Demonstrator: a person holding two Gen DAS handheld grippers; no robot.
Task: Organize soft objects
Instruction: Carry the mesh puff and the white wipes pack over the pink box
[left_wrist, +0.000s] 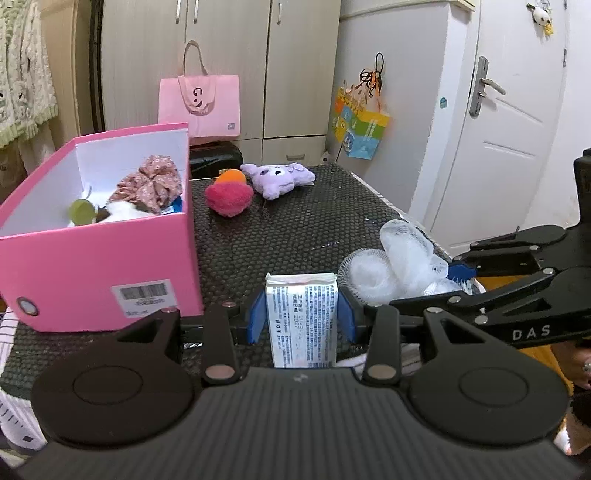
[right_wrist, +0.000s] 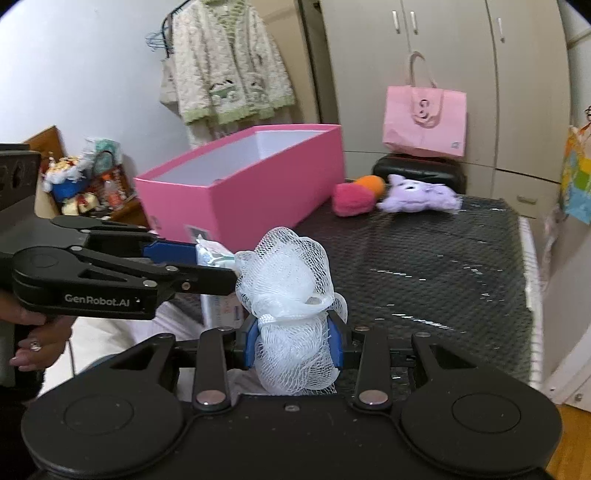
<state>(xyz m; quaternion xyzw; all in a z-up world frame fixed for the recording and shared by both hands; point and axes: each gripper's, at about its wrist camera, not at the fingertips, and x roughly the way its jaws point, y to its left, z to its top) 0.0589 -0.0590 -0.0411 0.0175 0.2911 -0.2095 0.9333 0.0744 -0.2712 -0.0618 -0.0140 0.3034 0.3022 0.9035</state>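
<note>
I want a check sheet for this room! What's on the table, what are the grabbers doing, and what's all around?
Surface: black bumpy mat covering the table.
Job's things: pink box holding a floral cloth and more; red pompom, orange ball and purple plush on the mat beyond the box.
Clutter: pile of small items left of the box.
Grippers: left gripper jaws shut on a tissue pack; right gripper jaws shut on a white mesh puff.
Cables: nothing seen.
Surroundings: pink bag, cupboards, white door, hanging cardigan.
</note>
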